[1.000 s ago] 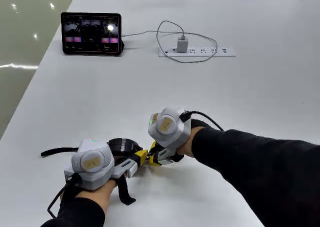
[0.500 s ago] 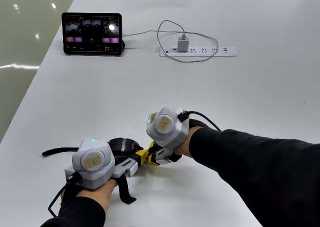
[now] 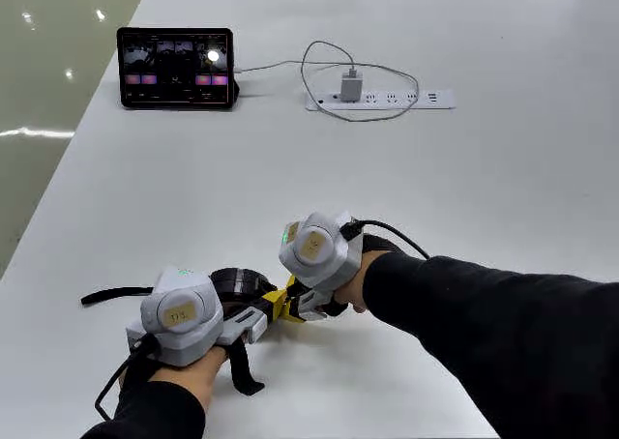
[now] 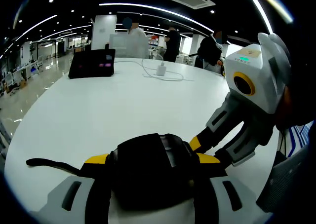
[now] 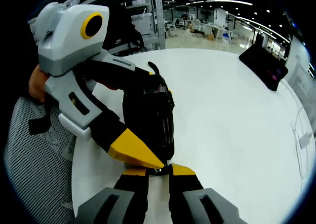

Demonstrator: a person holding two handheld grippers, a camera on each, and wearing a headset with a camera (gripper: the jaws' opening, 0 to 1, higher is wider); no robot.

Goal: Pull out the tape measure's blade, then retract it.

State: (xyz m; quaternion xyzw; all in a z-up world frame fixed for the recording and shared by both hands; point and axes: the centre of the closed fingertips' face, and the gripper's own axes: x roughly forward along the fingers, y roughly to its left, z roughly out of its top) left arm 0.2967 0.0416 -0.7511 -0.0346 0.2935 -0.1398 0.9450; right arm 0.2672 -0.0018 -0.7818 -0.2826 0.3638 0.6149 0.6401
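Note:
The black tape measure [image 3: 237, 282] lies on the white table near the front edge. My left gripper [image 3: 253, 308] is shut on its case. In the left gripper view the case [image 4: 153, 169] sits between yellow-tipped fingers [image 4: 96, 159]. A black strap [image 3: 116, 292] trails left from it. My right gripper [image 3: 293, 307] comes in from the right, nose to nose with the left one. In the right gripper view the right gripper [image 5: 159, 170] is shut on the blade's end hook, right at the case [image 5: 153, 113]. Almost no blade shows. The left gripper [image 5: 74, 36] stands at the upper left.
A tablet [image 3: 175, 67] stands at the far left of the table [image 3: 464, 188]. A power strip [image 3: 382, 99] with a charger [image 3: 350, 83] and looped cable lies at the back. The table's left edge drops to a shiny floor [image 3: 39, 91]. People stand beyond the table's far end [image 4: 173, 39].
The right gripper has edged a little left toward the tape measure. The left gripper and the case have stayed put.

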